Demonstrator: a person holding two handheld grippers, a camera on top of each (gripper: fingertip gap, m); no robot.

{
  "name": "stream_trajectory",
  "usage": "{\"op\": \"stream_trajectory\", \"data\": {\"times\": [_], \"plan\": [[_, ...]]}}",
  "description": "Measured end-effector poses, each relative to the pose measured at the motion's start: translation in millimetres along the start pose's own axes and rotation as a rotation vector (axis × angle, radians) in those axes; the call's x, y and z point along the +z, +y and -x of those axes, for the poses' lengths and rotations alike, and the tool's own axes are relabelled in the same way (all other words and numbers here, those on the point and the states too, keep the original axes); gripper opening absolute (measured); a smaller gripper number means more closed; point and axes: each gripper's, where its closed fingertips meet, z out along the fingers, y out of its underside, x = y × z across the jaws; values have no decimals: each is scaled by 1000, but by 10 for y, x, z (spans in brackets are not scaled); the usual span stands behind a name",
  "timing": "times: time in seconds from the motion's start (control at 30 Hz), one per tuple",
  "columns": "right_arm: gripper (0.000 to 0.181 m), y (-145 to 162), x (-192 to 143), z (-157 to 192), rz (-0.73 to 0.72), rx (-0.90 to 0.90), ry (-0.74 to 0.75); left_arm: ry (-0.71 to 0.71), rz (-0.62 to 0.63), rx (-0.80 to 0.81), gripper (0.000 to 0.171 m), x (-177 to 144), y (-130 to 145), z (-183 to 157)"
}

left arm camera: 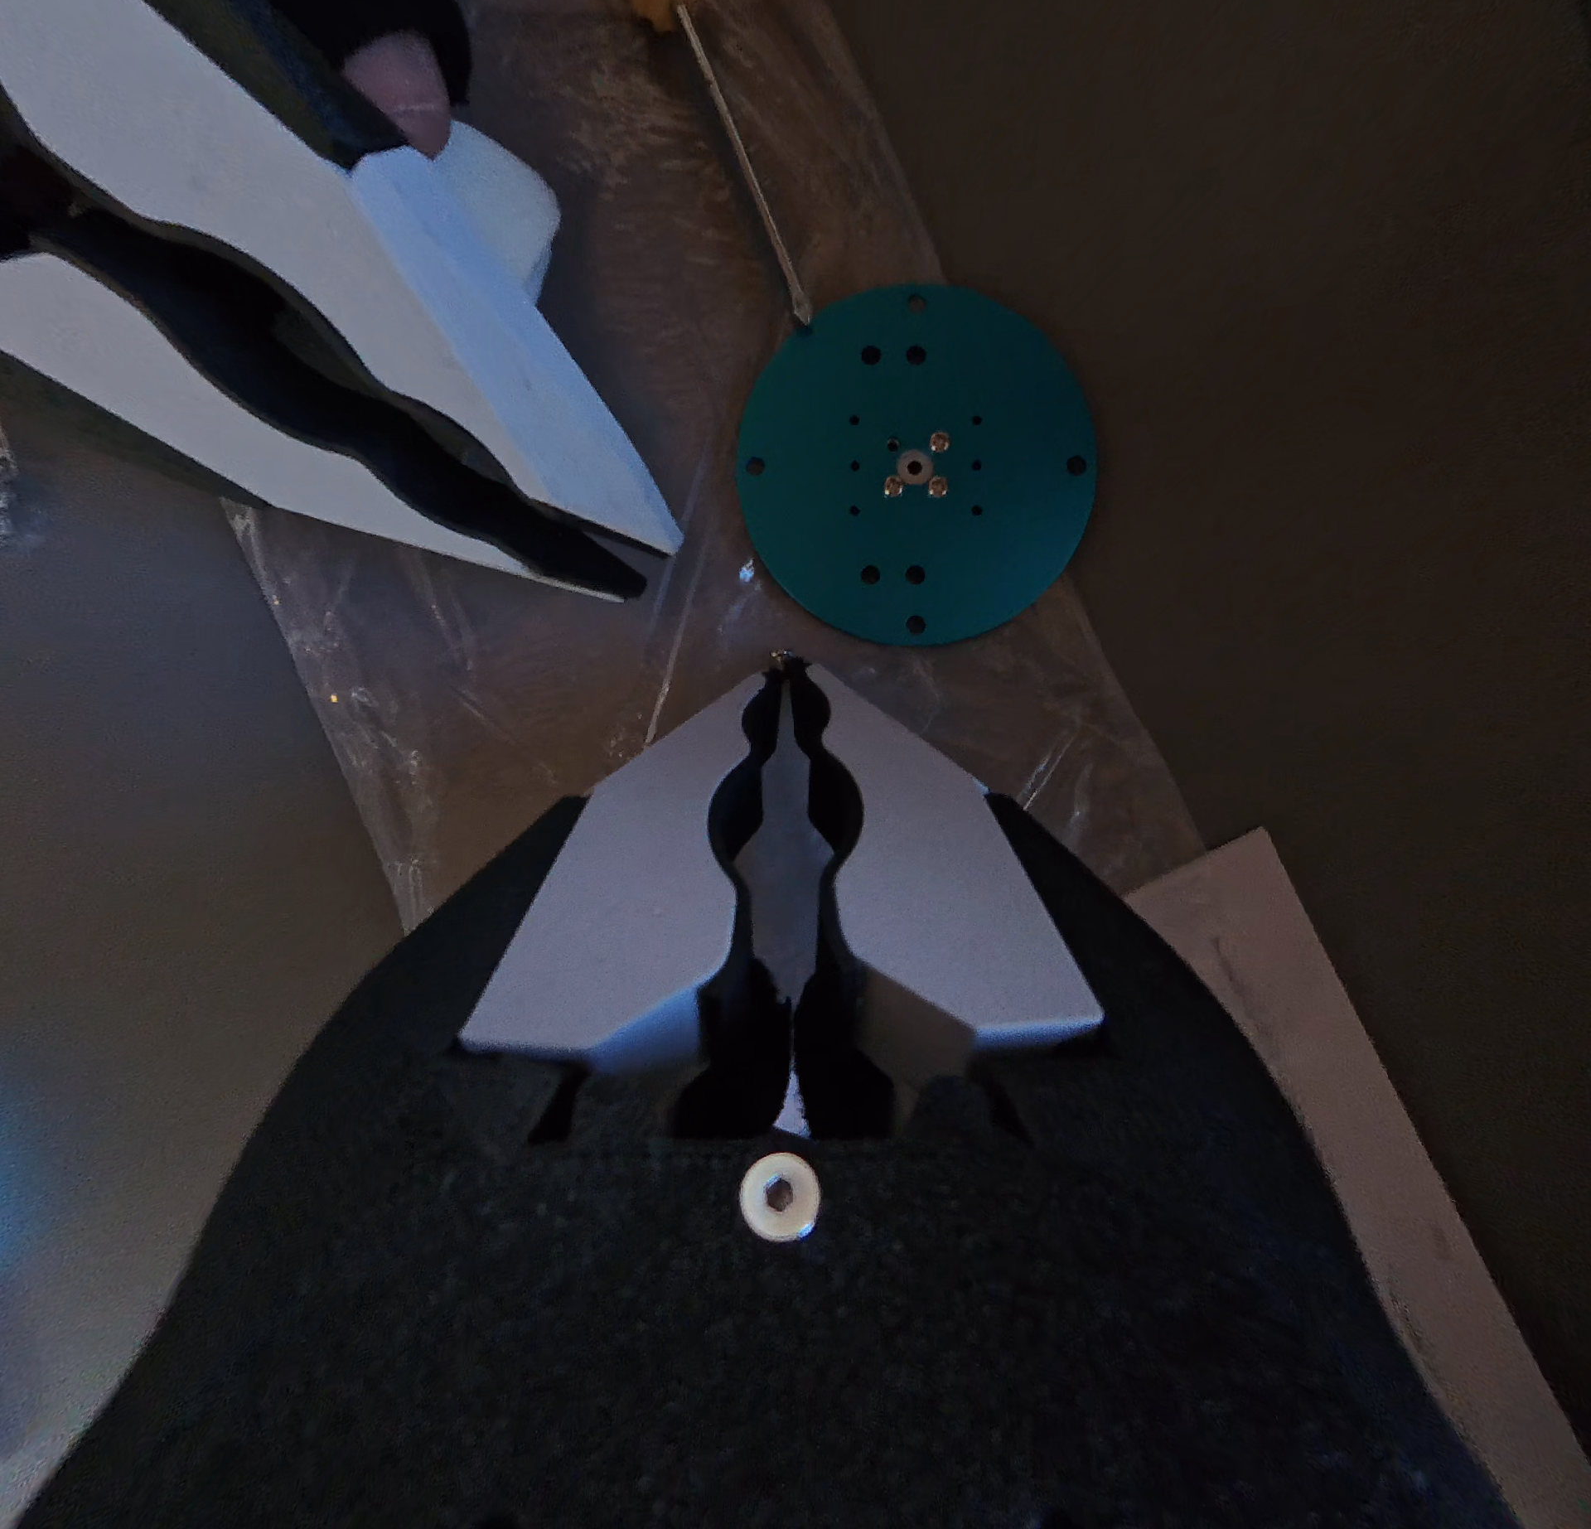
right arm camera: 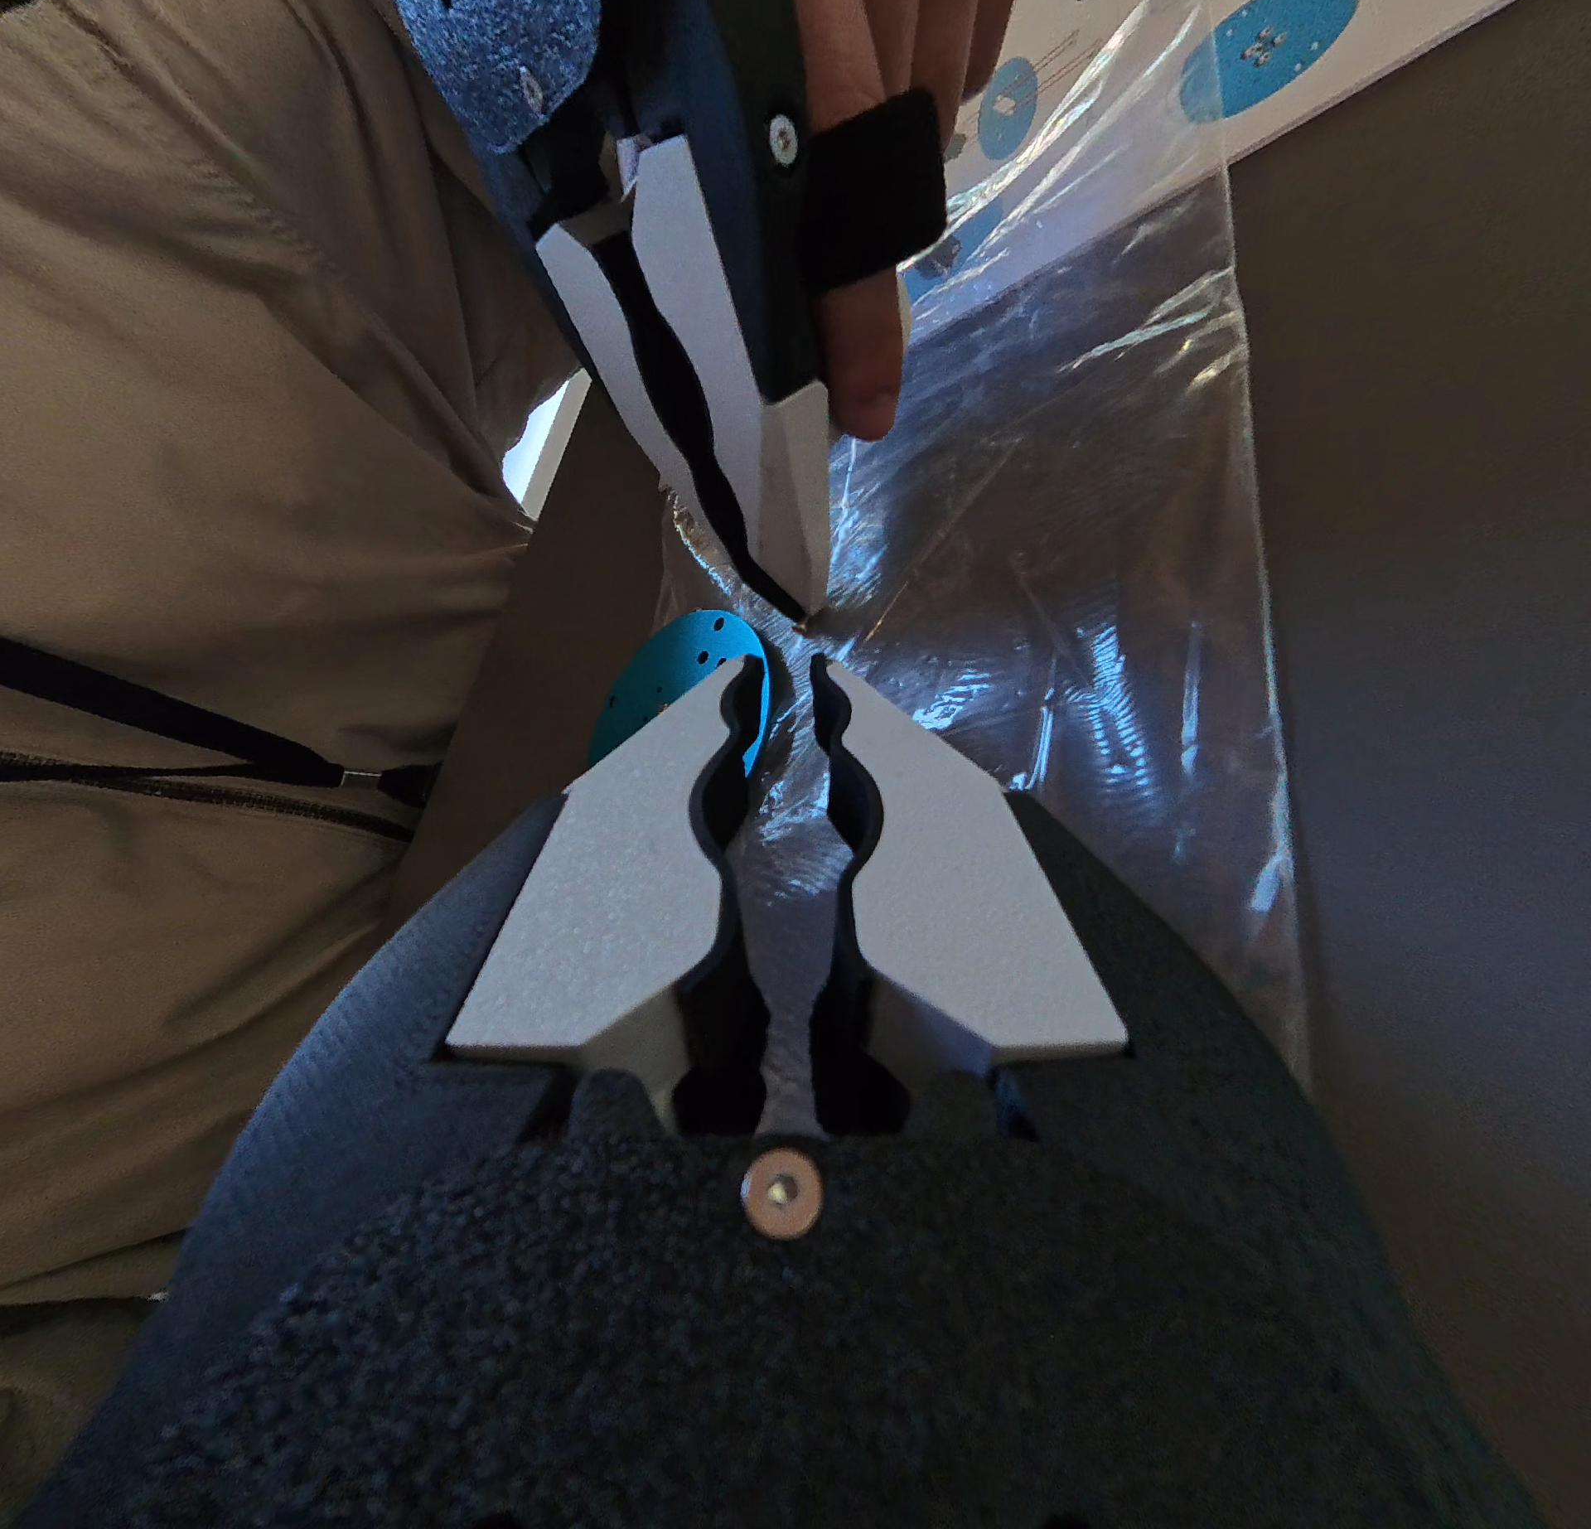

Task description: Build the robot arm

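Note:
My left gripper (left arm camera: 788, 668) is shut on a tiny screw (left arm camera: 785, 654) pinched at its very tips, just below the rim of a teal round plate (left arm camera: 917, 465) with several holes and three small screws near its centre. In the right wrist view the left gripper (right arm camera: 805, 614) comes down from above with the screw (right arm camera: 805, 624) at its tip. My right gripper (right arm camera: 788, 665) is empty, with a narrow gap between its jaws, its tips just under the left gripper's tips. It also shows in the left wrist view (left arm camera: 641, 571), left of the plate (right arm camera: 689, 670).
A clear plastic bag (left arm camera: 534, 713) lies under the plate on the dark table. A screwdriver (left arm camera: 740, 153) with a yellow handle points at the plate's upper rim. A printed paper sheet (right arm camera: 1291, 41) lies at the far right; a person in a beige jacket (right arm camera: 215, 454) is at the left. My two grippers' fingertips are within a few centimetres of each other.

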Motion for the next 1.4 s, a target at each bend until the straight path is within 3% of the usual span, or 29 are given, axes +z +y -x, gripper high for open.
{"op": "stream_trajectory", "data": {"times": [0.1, 0.23, 0.3, 0.4, 0.47, 0.7, 0.83, 1.0, 1.13, 1.3, 1.4], "plan": [[11, -48, -34, 40, -39, -79, 32, -55, -35, -20, 1, 8, -20, 39], [9, -205, -132, 117, -166, -249, 135, -255, -129, -55, 0, -84, -84, 231], [10, -223, -165, 121, -182, -209, 157, -375, -245, -87, 0, -227, -218, 310], [18, -315, -226, 125, -260, -139, 170, -582, -321, -97, 0, -437, -317, 395], [19, -367, -235, 198, -297, -101, 120, -640, -367, -100, 0, -510, -375, 359], [14, -352, -142, 252, -262, -40, 56, -705, -381, -65, 0, -544, -432, 250], [12, -291, -252, 13, -206, -106, 215, -684, -211, -246, 0, -431, -86, 314], [20, -314, -139, -277, -86, -253, 379, -713, -145, -342, 11, -456, 196, 491], [17, -282, -36, -406, 10, -361, 501, -579, -184, -539, 28, -379, 366, 605], [19, -283, 1, -558, 35, -353, 559, -567, -223, -578, 25, -358, 403, 663], [17, -333, 10, -592, 33, -372, 600, -569, -212, -580, 14, -335, 445, 680]]}}
